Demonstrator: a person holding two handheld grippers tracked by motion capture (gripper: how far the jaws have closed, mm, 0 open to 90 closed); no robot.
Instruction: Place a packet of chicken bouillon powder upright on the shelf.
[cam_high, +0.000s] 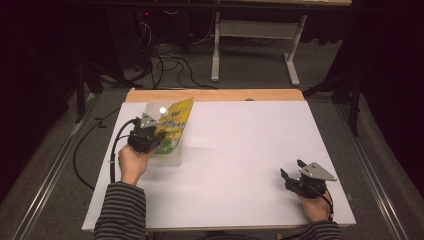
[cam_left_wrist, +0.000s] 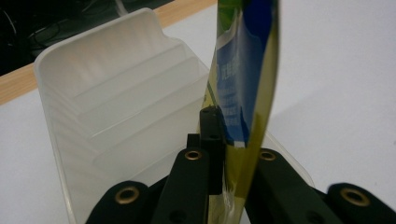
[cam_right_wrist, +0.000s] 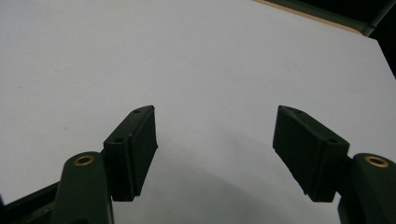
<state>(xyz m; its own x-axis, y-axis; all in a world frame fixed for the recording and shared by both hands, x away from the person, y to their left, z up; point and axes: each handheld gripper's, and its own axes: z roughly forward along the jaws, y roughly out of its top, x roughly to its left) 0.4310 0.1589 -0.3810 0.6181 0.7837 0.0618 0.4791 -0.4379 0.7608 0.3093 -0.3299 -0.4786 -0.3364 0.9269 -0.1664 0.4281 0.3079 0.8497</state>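
White table (cam_high: 240, 165); yellow pouch (cam_high: 176, 120) upright, long axis vertical

The container (cam_high: 167, 156) stands on the table (cam_high: 240, 165) at 10 o'clock. The pouch (cam_high: 175, 122) stands upright in it, with the left gripper (cam_high: 150, 142) at the pouch's near edge. The right gripper (cam_high: 295, 175) rests at 4 o'clock, well apart.
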